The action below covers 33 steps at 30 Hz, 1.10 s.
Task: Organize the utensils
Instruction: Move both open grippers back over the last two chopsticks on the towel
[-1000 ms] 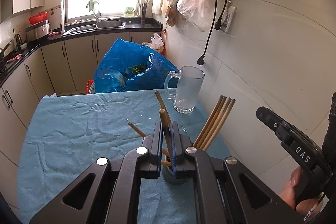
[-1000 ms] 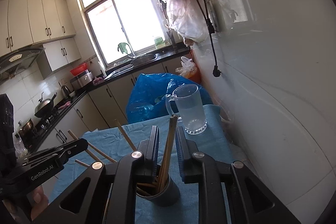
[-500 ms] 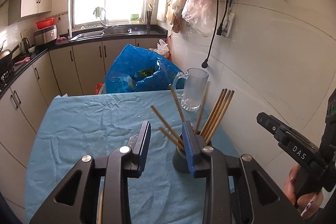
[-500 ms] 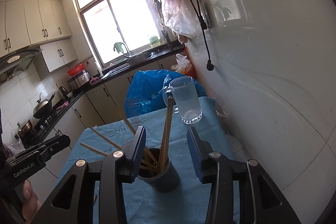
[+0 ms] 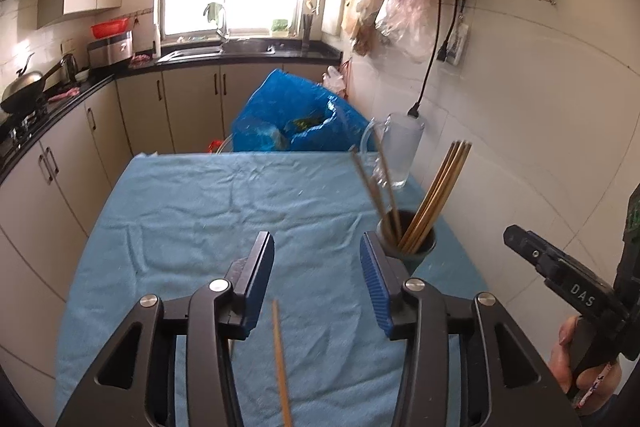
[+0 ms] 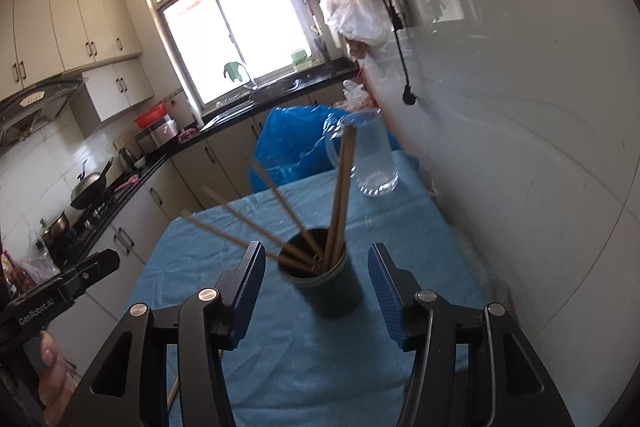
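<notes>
Left claw (image 5: 317, 273): jaws have just been opening and stand well apart, pads touching nothing, only blue cloth showing between them. One loose chopstick (image 5: 281, 363) lies below the jaws, near the surface's front edge; whether it rests flat on the cloth cannot be told.

Right claw (image 6: 316, 291): jaws have also just been opening. They stand wide on either side of the dark cup (image 6: 326, 287), pads clear of its wall, so the cup stands free between them.

The cup stands upright on the surface (image 5: 200, 211), which is covered by a blue towel, toward the right edge and the tiled wall. In the left wrist view the cup (image 5: 416, 247) sits just past the tip of the right-hand finger of the left claw.

Chopsticks in the cup (image 6: 340, 195): one bundle stands close to upright and leans toward the wall; several single sticks fan out low toward the left edge. Some are blurred.

Clear glass mug (image 6: 374, 155) stands at the far right corner of the surface, well beyond the cup. Blue plastic bag (image 5: 292, 119) sits just behind the far edge.

A person's hand (image 5: 576, 359) grips the right tool's handle at the lower right of the left wrist view.
</notes>
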{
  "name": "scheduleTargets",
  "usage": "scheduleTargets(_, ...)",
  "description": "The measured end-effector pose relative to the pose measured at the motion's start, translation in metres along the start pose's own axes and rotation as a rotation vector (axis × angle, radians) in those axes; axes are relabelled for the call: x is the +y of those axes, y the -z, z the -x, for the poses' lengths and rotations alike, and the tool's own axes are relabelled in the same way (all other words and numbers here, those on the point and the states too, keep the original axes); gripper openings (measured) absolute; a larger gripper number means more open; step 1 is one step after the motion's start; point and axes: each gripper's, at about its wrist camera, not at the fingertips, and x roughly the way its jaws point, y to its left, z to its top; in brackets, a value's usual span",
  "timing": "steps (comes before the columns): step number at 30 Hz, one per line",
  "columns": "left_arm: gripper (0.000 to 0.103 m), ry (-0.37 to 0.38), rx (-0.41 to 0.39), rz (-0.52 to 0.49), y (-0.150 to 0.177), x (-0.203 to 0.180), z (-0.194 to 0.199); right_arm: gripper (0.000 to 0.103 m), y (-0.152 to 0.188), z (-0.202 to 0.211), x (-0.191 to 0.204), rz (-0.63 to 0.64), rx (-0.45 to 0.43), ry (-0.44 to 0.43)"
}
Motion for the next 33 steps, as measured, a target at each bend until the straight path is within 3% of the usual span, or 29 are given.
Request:
scheduleTargets(4, 0.057, -0.015, 0.040, 0.040, 0.021, 0.023, 0.001, 0.071, 0.016, -0.002, 0.016, 0.026, 0.032, -0.018)
scheduleTargets(8, 0.057, -0.051, 0.075, 0.071, 0.043, 0.049, 0.002, 0.089, 0.034, -0.010, 0.033, 0.056, 0.075, -0.034)
scheduleTargets(11, 0.058, -0.077, 0.094, 0.100, 0.059, 0.070, 0.006, 0.094, 0.046, -0.018, 0.047, 0.079, 0.103, -0.032)
scheduleTargets(21, 0.062, -0.168, 0.132, 0.153, 0.103, 0.126, 0.016, 0.095, 0.076, -0.042, 0.089, 0.140, 0.208, -0.053)
scheduleTargets(33, 0.063, -0.174, 0.214, 0.210, 0.140, 0.166, 0.010, 0.095, 0.099, -0.079, 0.136, 0.189, 0.325, -0.072)
